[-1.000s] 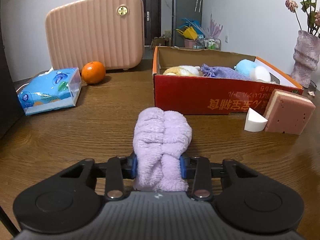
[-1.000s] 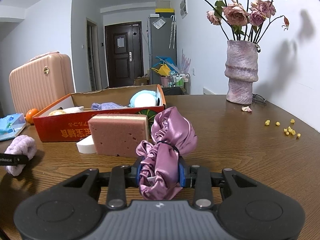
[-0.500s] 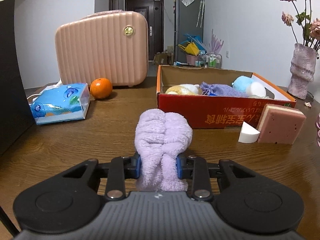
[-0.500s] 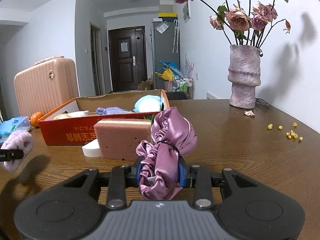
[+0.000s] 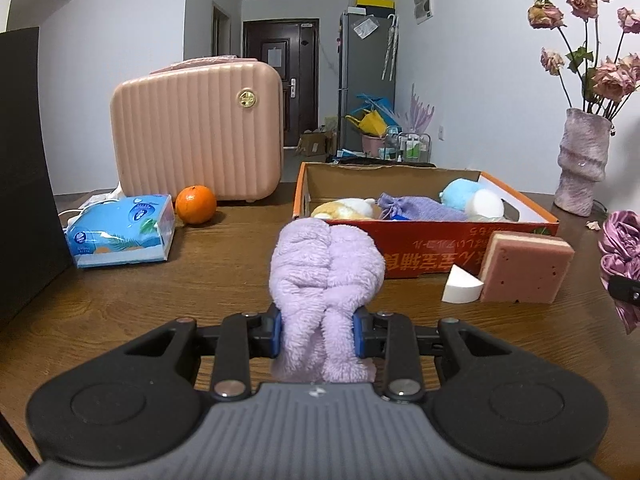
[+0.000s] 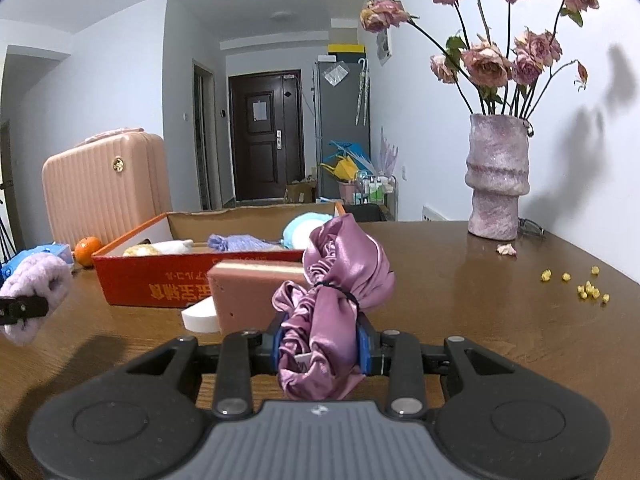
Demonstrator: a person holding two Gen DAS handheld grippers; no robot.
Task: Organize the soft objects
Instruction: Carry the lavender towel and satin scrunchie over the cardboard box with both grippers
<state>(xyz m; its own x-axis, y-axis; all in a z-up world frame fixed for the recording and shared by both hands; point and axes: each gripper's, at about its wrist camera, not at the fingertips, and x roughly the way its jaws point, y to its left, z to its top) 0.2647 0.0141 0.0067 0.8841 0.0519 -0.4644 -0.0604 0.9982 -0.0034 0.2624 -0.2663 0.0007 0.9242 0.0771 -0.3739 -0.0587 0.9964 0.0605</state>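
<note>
left gripper: clamped on lilac fluffy cloth, jaws just closed further | right gripper: clamped on purple satin scrunchie | both above table

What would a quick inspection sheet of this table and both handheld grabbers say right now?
Surface: brown wooden table, mostly bare in front.
Job's things: lilac fluffy band; purple satin scrunchie; red cardboard box holding plush toys and a pouch; pink sponge and white wedge before the box.
Clutter: orange, tissue pack, pink case, vase, yellow crumbs.
Grippers: left gripper shut on the band after closing further; right gripper shut on the scrunchie.
Cables: white cord behind tissue pack.
Surroundings: hallway, dark door, grey cabinet.
</note>
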